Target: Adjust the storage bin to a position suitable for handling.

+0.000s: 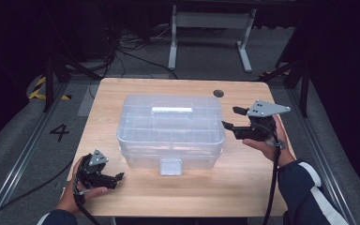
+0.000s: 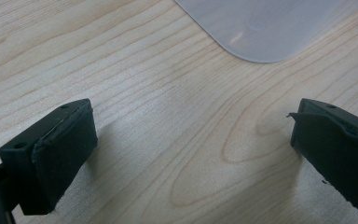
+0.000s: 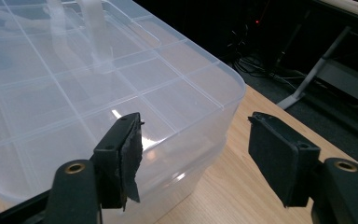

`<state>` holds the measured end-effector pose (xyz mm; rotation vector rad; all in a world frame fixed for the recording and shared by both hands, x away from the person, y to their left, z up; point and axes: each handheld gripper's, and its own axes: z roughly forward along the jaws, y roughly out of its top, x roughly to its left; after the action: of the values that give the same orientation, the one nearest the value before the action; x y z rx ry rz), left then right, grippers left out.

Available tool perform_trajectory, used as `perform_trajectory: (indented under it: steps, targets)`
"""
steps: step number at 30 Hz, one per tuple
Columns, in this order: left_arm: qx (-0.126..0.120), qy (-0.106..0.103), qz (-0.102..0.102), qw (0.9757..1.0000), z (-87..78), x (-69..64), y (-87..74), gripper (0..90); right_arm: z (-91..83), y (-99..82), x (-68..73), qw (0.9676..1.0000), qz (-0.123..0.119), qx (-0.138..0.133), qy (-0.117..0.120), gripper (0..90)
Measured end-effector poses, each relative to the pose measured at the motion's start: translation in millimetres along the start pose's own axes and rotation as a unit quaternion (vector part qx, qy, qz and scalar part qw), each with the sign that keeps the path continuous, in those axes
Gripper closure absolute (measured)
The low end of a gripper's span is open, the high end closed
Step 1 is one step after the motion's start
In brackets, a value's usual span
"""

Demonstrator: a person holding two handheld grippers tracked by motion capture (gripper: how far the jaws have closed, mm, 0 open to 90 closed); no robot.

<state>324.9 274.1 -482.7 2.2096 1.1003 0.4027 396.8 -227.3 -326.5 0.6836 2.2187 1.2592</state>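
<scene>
While I hold both tools off the box, this is how I read the table:

Box: clear plastic compartment case (image 1: 170,129) with a white handle (image 1: 171,110) on its lid and a front latch (image 1: 170,166), sitting mid-table on the pale wooden tabletop (image 1: 215,192).

Right tool: right gripper (image 1: 229,117) is level beside the case's right end, jaws partly apart, nothing between them; in the right gripper view the case corner (image 3: 223,100) lies just ahead of the pads.

Left tool: left gripper (image 1: 120,176) is low near the front-left corner, jaws wide, holding nothing, apart from the case.

Handling: I judge it light and stiff but smooth and slippery; thin walls may flex or crack under a hard pinch.

Where to hold: the handle or the latch tab, not the slick walls.

Surroundings: dark round grommet (image 1: 219,93) at the far right, a grey desk frame (image 1: 211,33) and floor cables beyond the table; nothing blocks either approach.
</scene>
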Motion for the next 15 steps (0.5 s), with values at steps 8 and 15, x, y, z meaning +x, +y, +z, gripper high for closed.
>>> perform_trajectory:
  steps: [8,15]
  targets:
    - [0.000,0.000,0.000,1.0000,0.0,0.0,0.0,0.7,2.4,7.3,3.7,1.0000,-0.007,-0.005,0.004,35.2]
    - [0.000,0.000,0.000,1.0000,0.0,0.0,0.0,0.7,7.8,17.1,9.7,0.9997,-0.017,-0.010,0.013,35.1]
